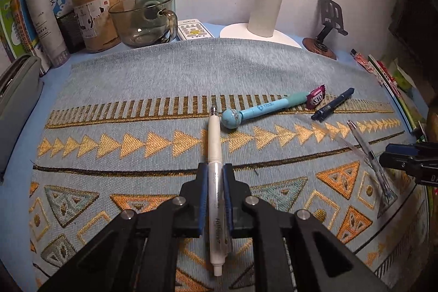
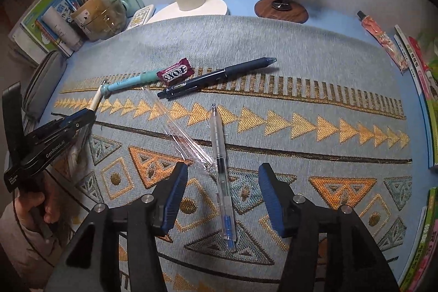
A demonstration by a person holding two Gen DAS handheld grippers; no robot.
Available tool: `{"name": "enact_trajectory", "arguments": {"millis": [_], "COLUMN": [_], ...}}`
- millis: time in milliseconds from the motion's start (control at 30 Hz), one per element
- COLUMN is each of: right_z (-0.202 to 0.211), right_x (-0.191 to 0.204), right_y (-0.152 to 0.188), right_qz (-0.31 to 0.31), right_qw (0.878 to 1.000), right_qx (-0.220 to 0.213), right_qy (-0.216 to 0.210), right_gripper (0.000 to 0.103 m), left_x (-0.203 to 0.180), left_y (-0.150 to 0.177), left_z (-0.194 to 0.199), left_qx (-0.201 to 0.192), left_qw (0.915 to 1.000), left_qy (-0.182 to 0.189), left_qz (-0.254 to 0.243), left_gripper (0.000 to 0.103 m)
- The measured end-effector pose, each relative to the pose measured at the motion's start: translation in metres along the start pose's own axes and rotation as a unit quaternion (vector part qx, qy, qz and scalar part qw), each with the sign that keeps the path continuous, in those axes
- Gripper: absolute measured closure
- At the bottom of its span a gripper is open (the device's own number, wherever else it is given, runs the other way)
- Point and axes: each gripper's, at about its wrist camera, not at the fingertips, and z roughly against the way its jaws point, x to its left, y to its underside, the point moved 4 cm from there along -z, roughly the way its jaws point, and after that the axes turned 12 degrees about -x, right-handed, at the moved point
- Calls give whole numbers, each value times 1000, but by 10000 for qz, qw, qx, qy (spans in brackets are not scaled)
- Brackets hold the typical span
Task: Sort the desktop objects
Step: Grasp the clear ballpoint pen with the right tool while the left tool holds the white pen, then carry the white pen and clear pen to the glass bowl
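The left gripper [image 1: 215, 179] is clenched on a white pen [image 1: 214, 144], its pads pressing the clear barrel at mid-length; this central hold appears chosen to keep the pen balanced for carrying, presumably to the pen holder [image 1: 95, 18] at the back left of the patterned mat [image 1: 137, 73]. The pen's tip points away towards the mat's striped band, near the ball end of a turquoise novelty pen [image 1: 260, 110]. Whether the white pen is clear of the mat cannot be told from the wrist view.

The right gripper [image 2: 223, 193] stands released, jaws well apart, straddling a clear pen [image 2: 222, 168] that lies flat on the mat; neither pad touches it. A crumpled clear wrapper [image 2: 183, 136] lies just beside it. A navy pen [image 2: 219, 77] and a sweet wrapper [image 2: 175, 71] lie farther up the mat, unsorted.

Both grippers pitch steeply downward. A hand [image 2: 35, 207] grips the left tool's handle at the mat's left edge.
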Motion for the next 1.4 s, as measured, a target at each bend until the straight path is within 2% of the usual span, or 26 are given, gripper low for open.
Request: {"name": "enact_trajectory", "arguments": {"millis": [133,200,267,367,400,500,800,967,1033,1200,1400], "right_z": [-3,-7,-10,-9,-7,-5,-21,-17,-16,5,54], "right_x": [0,0,-1,0,-1,-5,-5,9,7,-9,-19], "right_y": [-1,-4,-4,0,1,1,-1,10,10,17,28], "right_qz": [41,1,8,160,127,-28,100,719,525,-208,-582], "right_qw": [10000,10000,10000,9991,9989,9990,9981,9933,9953,9980,9965], "right_qx": [-1,-55,-31,-100,-156,-216,-270,-418,-417,-446,-561], "right_qy": [-22,-8,87,385,417,386,536,804,701,388,213], "right_gripper": [73,78,78,80,84,85,85,88,92,92,92], "left_x": [5,11,15,15,13,8,-5,-6,-9,-25,-72], "left_y": [14,22,28,34,35,34,42,47,42,29,15], "left_z": [25,31,35,39,40,42,38,36,38,43,48], "left_qx": [106,183,248,283,280,245,337,401,352,259,149], "left_qw": [9999,9995,9987,9984,9985,9985,9983,9977,9981,9986,9975], "left_qy": [12,31,53,97,114,193,294,311,308,387,694], "left_qz": [85,275,437,481,461,459,380,441,399,267,59], "left_gripper": [95,95,95,95,95,95,95,95,95,95,95]}}
